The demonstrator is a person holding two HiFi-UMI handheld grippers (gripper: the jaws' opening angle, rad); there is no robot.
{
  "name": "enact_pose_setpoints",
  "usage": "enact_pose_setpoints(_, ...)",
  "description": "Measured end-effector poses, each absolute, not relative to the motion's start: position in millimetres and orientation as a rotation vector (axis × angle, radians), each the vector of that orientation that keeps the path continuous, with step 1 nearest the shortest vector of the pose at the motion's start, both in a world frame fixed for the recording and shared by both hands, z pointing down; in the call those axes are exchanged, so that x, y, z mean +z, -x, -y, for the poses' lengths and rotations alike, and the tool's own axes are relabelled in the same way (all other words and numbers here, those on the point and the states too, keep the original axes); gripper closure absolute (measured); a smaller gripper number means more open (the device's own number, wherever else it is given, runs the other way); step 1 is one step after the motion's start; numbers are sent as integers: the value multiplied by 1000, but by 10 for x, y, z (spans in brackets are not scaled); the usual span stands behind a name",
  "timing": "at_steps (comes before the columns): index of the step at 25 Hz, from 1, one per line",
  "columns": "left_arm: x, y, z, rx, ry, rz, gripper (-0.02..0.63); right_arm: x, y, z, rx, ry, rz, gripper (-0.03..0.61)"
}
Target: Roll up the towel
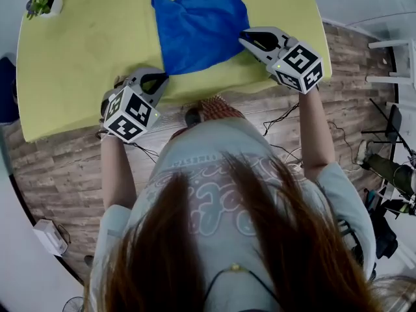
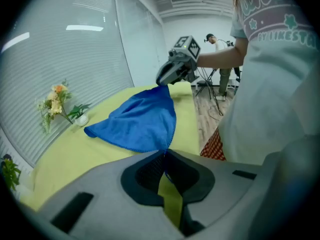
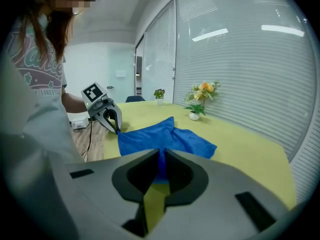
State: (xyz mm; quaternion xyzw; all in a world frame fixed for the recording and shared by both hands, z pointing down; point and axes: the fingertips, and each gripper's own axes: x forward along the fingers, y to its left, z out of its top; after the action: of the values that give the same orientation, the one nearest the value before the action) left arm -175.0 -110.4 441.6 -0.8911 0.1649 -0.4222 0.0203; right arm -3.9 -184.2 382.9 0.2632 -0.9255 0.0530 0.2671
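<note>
Blue towel (image 1: 198, 28) lies rumpled on the yellow table (image 1: 84, 44), reaching its near edge. Left gripper (image 1: 160, 78) and right gripper (image 1: 247, 39) each clamp a towel corner there, the left apparently pinching only a sliver.

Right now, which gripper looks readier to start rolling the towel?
Right, probably. The right gripper is shut on a towel corner held raised off the table, ready to turn over. The left gripper holds its corner low at the table edge.
</note>
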Motion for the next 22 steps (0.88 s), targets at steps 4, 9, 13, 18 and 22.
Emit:
enact_pose_setpoints(4,3999,1768,1175,-1125,2843,-608,591,3594,-209,1692,111,-833,2535,550)
enact_pose_setpoints(9,3425,1858,1485,-1006,2728,-729,592,3126,-255,1826,8,-929,2641,555)
enact_pose_setpoints(13,3004,1857,2023,-977,2643,-784,592,2719,-198,2312,-155,-979,2645,557)
enact_pose_setpoints(18,2482,1908,2978,-950,2609,-891,592,2322,-152,3274,-281,-1059,2571,557)
enact_pose_setpoints(22,2041,1983,3636,-921,2564,-1020,592,2069,-146,3990,-296,-1086,2569,557)
